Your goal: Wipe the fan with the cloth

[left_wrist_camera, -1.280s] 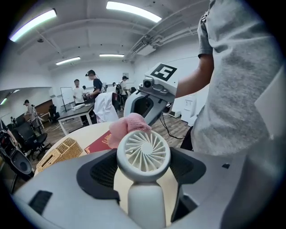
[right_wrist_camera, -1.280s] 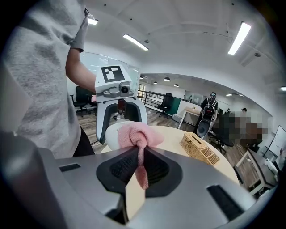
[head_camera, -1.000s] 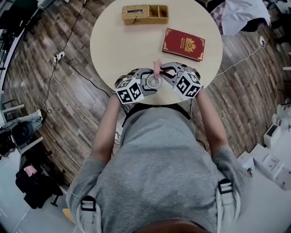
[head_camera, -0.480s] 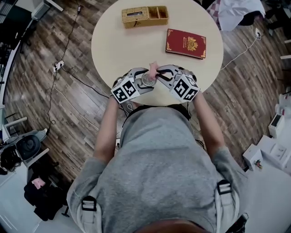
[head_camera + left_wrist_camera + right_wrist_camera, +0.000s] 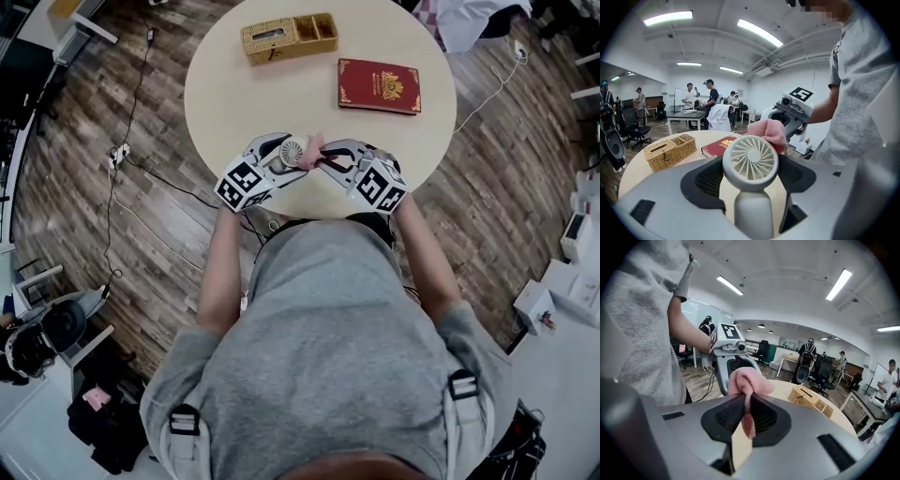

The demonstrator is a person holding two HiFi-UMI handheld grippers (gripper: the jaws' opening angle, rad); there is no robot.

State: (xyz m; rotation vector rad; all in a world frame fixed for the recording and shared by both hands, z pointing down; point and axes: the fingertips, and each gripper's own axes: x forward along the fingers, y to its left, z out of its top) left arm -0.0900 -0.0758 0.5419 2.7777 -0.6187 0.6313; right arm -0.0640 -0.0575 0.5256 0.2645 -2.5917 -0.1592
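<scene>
Currently the left gripper (image 5: 750,180) clamps the white handheld fan (image 5: 750,159) above the round table (image 5: 234,94) edge. The right gripper (image 5: 743,405) pinches the pink cloth (image 5: 749,379) at the fan's rim. Hard pushing could twist the fan loose.

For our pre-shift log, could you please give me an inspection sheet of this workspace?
Surface: round beige table, mostly bare.
Job's things: small white handheld fan; pink cloth bunched at its head.
Clutter: red hardcover book; woven wicker basket.
Grippers: left gripper shut on the fan; right gripper shut on the cloth.
Cables: black cable and white cable on the floor.
Surroundings: wood-plank floor; people, desks and office chairs behind.
</scene>
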